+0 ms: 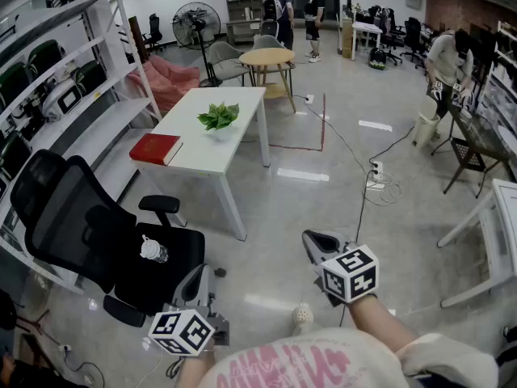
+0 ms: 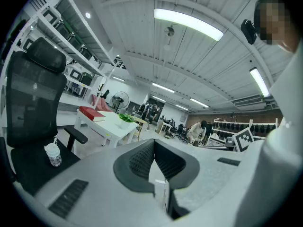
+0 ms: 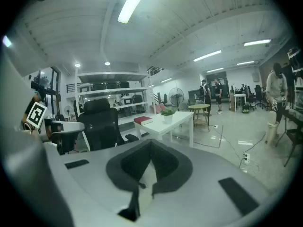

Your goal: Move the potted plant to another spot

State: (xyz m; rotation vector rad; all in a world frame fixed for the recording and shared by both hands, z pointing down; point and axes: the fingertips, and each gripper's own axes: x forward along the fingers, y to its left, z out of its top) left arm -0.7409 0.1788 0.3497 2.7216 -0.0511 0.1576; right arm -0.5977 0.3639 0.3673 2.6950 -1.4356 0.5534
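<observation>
While both grippers sit low in front of the person, over the grey floor point(image 1: 307, 200), the potted plant point(image 1: 218, 117) stands well apart from them on the white table point(image 1: 242, 148). It is a small white pot with green leaves, upright, about midway between the table's long edges and a little toward its far end. A red book point(image 1: 157, 148) lies flat at the table's near left corner, apart from the plant.

In its own view the left gripper point(image 2: 153, 141) has its jaws pressed together with nothing between them. It points roughly level past a black office chair point(image 1: 89, 233) toward the table. A small clear bottle point(image 1: 152, 250) stands on the chair's seat, near the seat's front edge. The right gripper point(image 3: 150, 142) is likewise closed tight and empty, tilted slightly down, with the table and plant far ahead of it.

White shelving point(image 1: 77, 124) runs along the left wall behind the chair and table. Beyond the table's far end stand a round wooden table point(image 1: 266, 56) and a pedestal fan point(image 1: 196, 23). A power strip point(image 1: 376, 170) with its cable lies on the floor to the right of the white table
</observation>
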